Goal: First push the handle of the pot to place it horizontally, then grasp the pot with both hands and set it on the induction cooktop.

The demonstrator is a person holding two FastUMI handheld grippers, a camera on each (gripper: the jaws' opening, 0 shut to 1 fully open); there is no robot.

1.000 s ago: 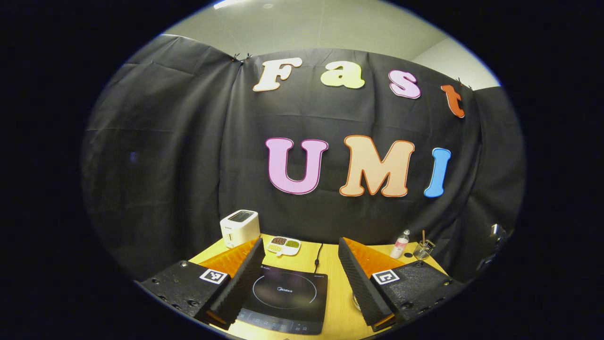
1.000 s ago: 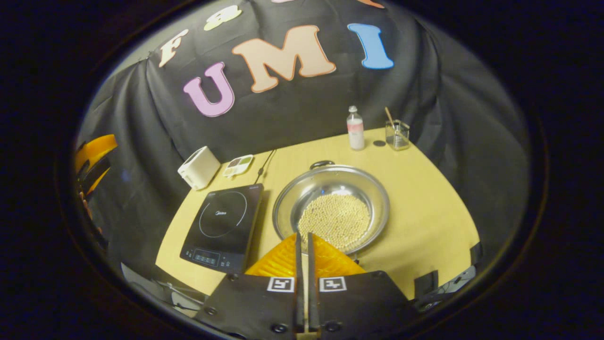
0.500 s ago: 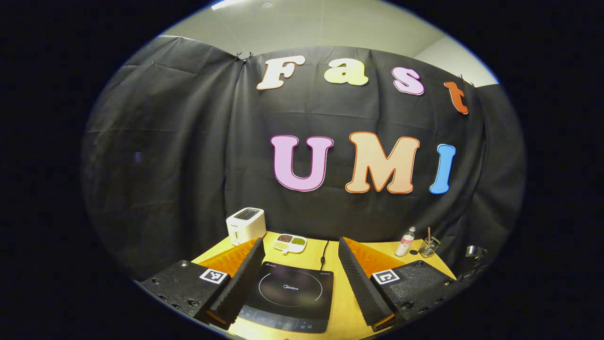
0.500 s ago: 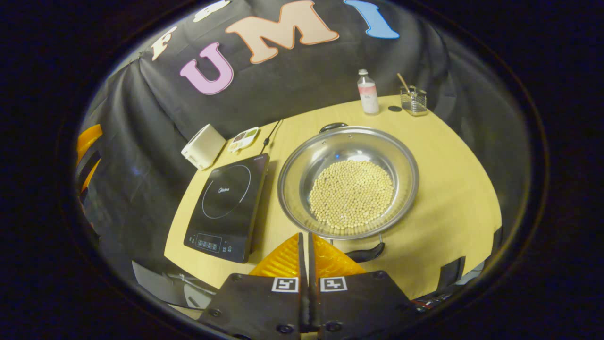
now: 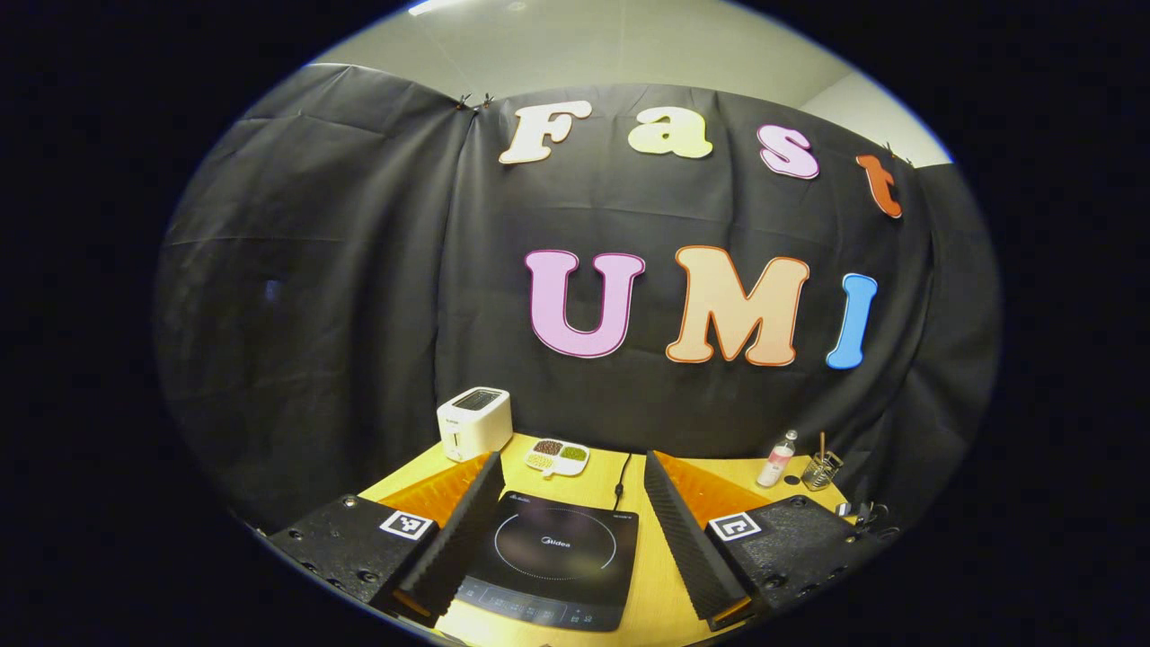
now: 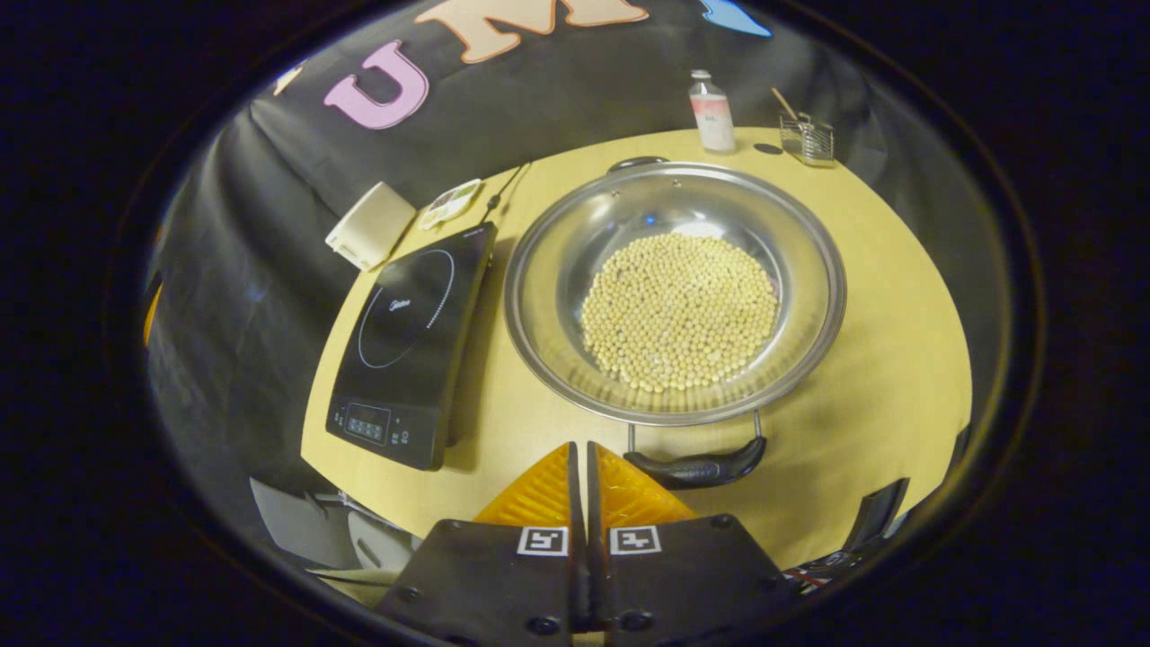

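Since a second ago the right gripper has drawn back and tipped down, so the pot now shows whole, its near handle just ahead of the closed fingers, slightly to their right. Pot sits on the table right of the cooktop, handles lying near-far. Left gripper hangs open above the cooktop, farther from the pot.
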